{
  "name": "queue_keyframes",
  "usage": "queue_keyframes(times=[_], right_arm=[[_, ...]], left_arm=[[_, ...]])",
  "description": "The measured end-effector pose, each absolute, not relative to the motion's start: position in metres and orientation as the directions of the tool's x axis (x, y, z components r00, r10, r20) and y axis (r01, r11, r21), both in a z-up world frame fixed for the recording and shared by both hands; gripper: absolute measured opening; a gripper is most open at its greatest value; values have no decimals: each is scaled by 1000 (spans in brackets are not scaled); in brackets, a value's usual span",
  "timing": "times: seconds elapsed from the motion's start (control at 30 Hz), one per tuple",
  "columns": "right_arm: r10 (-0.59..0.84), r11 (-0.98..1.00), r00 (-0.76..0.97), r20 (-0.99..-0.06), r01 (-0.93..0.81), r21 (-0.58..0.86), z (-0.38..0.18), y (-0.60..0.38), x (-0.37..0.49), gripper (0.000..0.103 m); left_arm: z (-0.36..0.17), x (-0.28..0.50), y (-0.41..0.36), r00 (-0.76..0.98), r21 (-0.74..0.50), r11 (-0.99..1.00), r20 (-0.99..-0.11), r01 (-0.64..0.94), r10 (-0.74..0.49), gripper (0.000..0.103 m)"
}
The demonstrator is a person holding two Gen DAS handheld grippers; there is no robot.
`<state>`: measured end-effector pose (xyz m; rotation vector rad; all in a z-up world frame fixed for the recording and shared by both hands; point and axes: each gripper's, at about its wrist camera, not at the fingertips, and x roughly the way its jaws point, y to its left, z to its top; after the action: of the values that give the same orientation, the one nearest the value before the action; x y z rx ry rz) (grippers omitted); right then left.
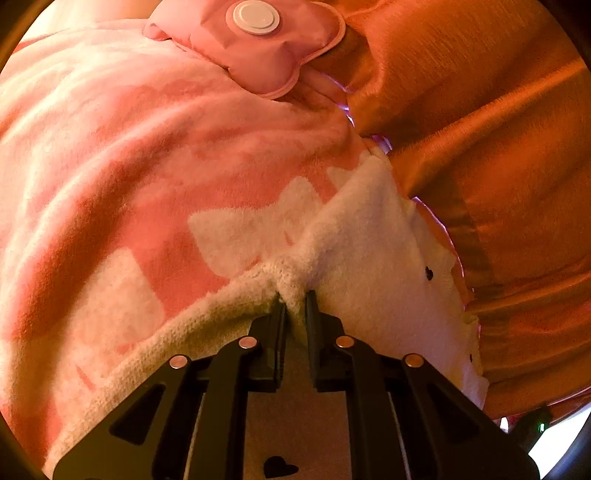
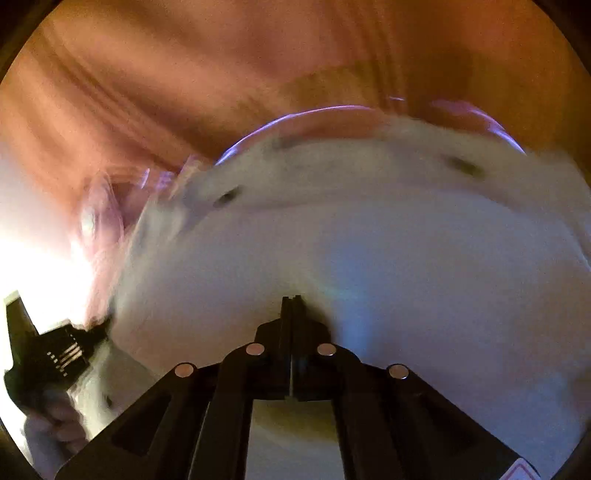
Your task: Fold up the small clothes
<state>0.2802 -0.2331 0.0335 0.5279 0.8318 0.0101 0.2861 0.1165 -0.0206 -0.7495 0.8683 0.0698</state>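
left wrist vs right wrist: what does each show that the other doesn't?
Left wrist only: the left claw pinching a bunched fold of the white fleece garment, a pink blanket with white patches, and a pink pouch with a white round cap.

Right wrist only: the right claw with its jaws together against the garment's white side, and the left claw seen from outside at the far left. This view is motion-blurred.

Both: the white garment with small dark marks, on orange fabric.

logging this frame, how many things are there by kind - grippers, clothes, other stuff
grippers: 2, the left gripper and the right gripper, each shut on the white fleece garment
clothes: 1
pink pouch with a white cap: 1
orange cloth underneath: 1
total: 5
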Motion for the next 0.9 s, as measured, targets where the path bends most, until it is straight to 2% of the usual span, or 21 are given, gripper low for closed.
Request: queue_keyframes(times=[0.07, 0.13, 0.17, 0.2, 0.23, 0.33, 0.37, 0.43, 0.47, 0.5, 0.53, 0.57, 0.6, 0.73, 0.8, 0.9], right_arm=[[146, 866, 741, -656, 224, 446, 55, -260, 242, 13], [103, 884, 735, -670, 241, 400, 55, -261, 235, 12], [72, 894, 690, -720, 276, 354, 43, -273, 235, 12], [51, 888, 660, -750, 313, 336, 30, -281, 231, 5], [77, 867, 662, -745, 325, 378, 21, -295, 225, 0], [61, 810, 695, -717, 385, 442, 36, -316, 190, 1], [62, 807, 711, -700, 377, 455, 45, -314, 176, 9], [76, 823, 725, -685, 342, 454, 69, -312, 138, 12], [92, 838, 715, -693, 321, 442, 77, -308, 119, 14], [106, 847, 705, -702, 306, 435, 81, -303, 104, 27], [129, 855, 680, -722, 292, 428, 83, -298, 82, 38], [152, 867, 643, -751, 278, 413, 83, -295, 59, 59], [160, 876, 622, -767, 269, 401, 76, -278, 53, 61], [253, 868, 483, -838, 269, 417, 43, -264, -5, 62], [270, 867, 446, -853, 272, 417, 31, -258, -21, 62], [300, 854, 428, -853, 277, 440, 20, -250, -32, 63]], left_arm=[[-19, 285, 115, 660, -553, 758, -718, -346, -222, 10], [-19, 285, 114, 659, -547, 762, -720, -347, -217, 10], [-19, 286, 113, 658, -541, 766, -722, -346, -213, 10], [-18, 286, 112, 657, -533, 773, -725, -344, -207, 10], [-17, 286, 110, 656, -521, 783, -728, -341, -199, 10], [-10, 282, 108, 651, -506, 800, -732, -322, -201, 11], [-4, 277, 109, 652, -505, 805, -729, -311, -206, 14], [10, 262, 108, 651, -487, 833, -726, -261, -221, 20], [17, 252, 106, 649, -473, 852, -724, -223, -232, 31], [26, 231, 106, 644, -443, 881, -725, -166, -243, 40], [31, 217, 107, 637, -415, 898, -734, -146, -236, 60], [34, 198, 110, 626, -382, 915, -747, -126, -226, 74], [37, 171, 117, 601, -351, 932, -764, -86, -233, 77], [24, 111, 149, 477, -261, 964, -854, -49, -207, 81], [15, 93, 160, 400, -278, 959, -886, -49, -236, 81], [9, 75, 169, 352, -369, 928, -875, -43, -332, 81]])
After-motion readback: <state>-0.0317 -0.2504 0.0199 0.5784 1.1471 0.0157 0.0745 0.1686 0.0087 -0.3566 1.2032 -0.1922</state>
